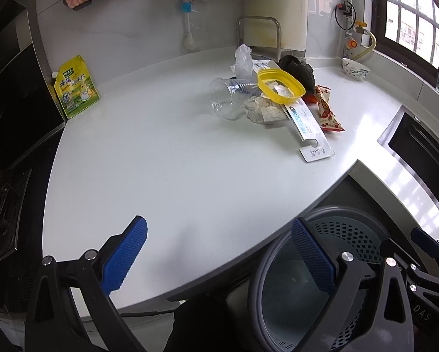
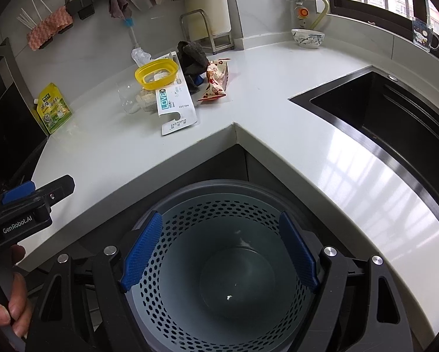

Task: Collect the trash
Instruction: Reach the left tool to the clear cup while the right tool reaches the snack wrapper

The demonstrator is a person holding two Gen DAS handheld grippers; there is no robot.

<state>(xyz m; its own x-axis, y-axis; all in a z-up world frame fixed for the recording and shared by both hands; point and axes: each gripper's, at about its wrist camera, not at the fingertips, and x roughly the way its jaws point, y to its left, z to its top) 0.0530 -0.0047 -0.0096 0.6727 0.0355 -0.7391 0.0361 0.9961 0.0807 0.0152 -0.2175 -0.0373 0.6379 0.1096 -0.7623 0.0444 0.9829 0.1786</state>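
Observation:
A pile of trash lies on the white counter point(image 1: 160, 161): a clear plastic cup point(image 1: 226, 96) on its side, a yellow lid point(image 1: 279, 85), crumpled paper point(image 1: 260, 110), a white card package point(image 1: 307, 129), a red snack wrapper point(image 1: 329, 114), a clear plastic bag point(image 1: 243, 60) and a dark cloth point(image 1: 297, 70). The pile also shows in the right wrist view, with the yellow lid point(image 2: 156, 74) and card package point(image 2: 177, 108). A grey perforated bin point(image 2: 219, 264) stands below the counter's corner, nearly empty. My left gripper point(image 1: 219, 252) is open over the counter's front edge. My right gripper point(image 2: 219, 252) is open above the bin.
A yellow-green seasoning pouch point(image 1: 75, 86) leans at the left by the black stove point(image 1: 11, 135). A black sink point(image 2: 395, 117) is at the right. A bowl point(image 2: 307, 38) sits at the back by the window. A metal rack point(image 1: 259, 33) stands behind the pile.

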